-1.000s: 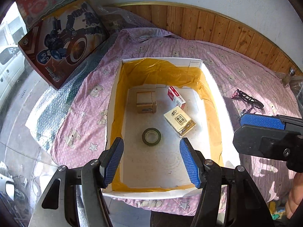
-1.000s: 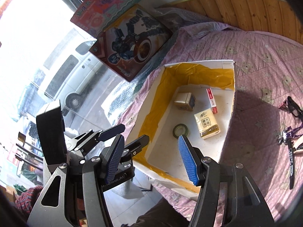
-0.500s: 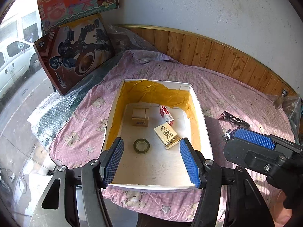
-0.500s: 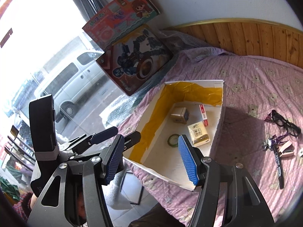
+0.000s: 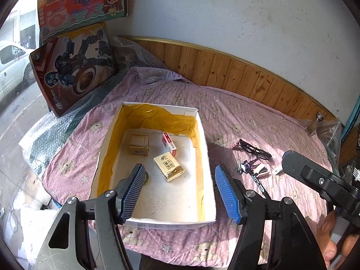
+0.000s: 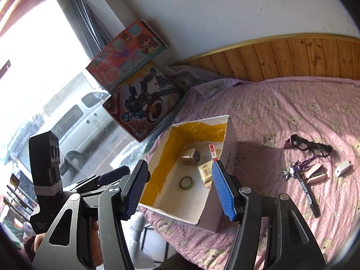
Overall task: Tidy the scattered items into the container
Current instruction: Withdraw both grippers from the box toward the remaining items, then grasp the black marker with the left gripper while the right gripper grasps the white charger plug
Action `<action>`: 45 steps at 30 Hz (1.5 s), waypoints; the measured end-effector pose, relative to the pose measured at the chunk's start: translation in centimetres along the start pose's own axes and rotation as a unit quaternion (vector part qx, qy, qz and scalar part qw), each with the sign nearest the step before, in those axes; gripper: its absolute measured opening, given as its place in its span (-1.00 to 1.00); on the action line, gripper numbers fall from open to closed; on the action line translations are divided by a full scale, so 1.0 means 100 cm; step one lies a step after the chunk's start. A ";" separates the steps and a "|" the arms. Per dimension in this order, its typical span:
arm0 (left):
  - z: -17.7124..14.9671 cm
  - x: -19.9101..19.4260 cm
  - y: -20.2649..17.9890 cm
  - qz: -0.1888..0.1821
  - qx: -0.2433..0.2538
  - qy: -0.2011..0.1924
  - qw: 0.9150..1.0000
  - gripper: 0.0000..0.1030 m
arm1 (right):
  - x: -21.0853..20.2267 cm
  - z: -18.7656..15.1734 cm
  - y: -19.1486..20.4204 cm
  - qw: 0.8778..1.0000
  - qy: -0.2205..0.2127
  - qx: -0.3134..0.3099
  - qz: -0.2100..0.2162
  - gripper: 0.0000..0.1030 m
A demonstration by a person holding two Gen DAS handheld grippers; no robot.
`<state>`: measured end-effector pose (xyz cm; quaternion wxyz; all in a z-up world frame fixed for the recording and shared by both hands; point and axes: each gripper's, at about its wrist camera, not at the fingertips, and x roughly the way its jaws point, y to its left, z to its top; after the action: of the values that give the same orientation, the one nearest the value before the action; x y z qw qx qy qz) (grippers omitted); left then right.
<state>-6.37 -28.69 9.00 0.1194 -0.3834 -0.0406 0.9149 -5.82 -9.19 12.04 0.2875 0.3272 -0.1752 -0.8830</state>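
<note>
Left gripper (image 5: 180, 193): lower centre of its frame, fingers spread wide, holding nothing, over the near end of the box.
Right gripper (image 6: 180, 189): lower centre of its frame, fingers wide apart, empty.
Box (image 5: 208, 148): white, yellow-lined, on the pink bear-print bedspread (image 5: 258, 121), centre of frame.
In the box: a tan cube (image 5: 139, 145), a red-and-white pack (image 5: 169, 141), a yellow pack (image 5: 168, 165) with print too small to read, a tape roll (image 6: 186, 182).
Outside the box, right of frame: black glasses (image 6: 311, 145), a keyring (image 6: 294, 169), a black pen (image 6: 308, 193), a pink stapler (image 6: 316, 173), a white charger (image 6: 343, 168).
Upper left: a toy carton (image 5: 83, 4) reading "Washing Machine", above a robot toy carton (image 5: 74, 67) whose writing is illegible.
</note>
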 end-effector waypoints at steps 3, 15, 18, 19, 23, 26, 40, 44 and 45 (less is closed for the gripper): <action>0.002 0.002 -0.018 -0.021 0.022 0.004 1.000 0.28 | -0.010 -0.002 -0.018 1.000 -0.006 0.020 -0.011 0.22; -0.001 0.040 -0.064 -0.067 0.076 0.053 0.993 0.28 | -0.026 -0.018 -0.082 0.994 -0.015 0.090 -0.058 0.22; -0.003 0.050 -0.067 -0.073 0.074 0.064 0.992 0.28 | -0.027 -0.021 -0.095 0.992 -0.010 0.102 -0.070 0.22; -0.003 0.052 -0.068 -0.076 0.073 0.067 0.992 0.28 | -0.027 -0.022 -0.100 0.991 -0.009 0.107 -0.075 0.22; -0.004 0.064 -0.071 -0.084 0.069 0.078 0.991 0.28 | -0.027 -0.028 -0.117 0.988 -0.003 0.126 -0.092 0.22; -0.005 0.077 -0.077 -0.092 0.071 0.091 0.989 0.28 | -0.025 -0.036 -0.134 0.984 0.005 0.148 -0.102 0.22; -0.016 0.150 -0.127 -0.132 0.093 0.164 0.973 0.28 | -0.013 -0.064 -0.206 0.961 0.043 0.230 -0.144 0.22; -0.022 0.177 -0.143 -0.136 0.096 0.188 0.968 0.28 | -0.015 -0.070 -0.231 0.954 0.043 0.255 -0.152 0.20; -0.024 0.184 -0.148 -0.135 0.098 0.193 0.967 0.28 | -0.016 -0.070 -0.238 0.952 0.043 0.260 -0.156 0.20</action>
<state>-14.35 -9.84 -2.95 0.2845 -0.5302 0.0221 0.7984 -9.44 9.34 -4.09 0.0587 0.4515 -0.3329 -0.8258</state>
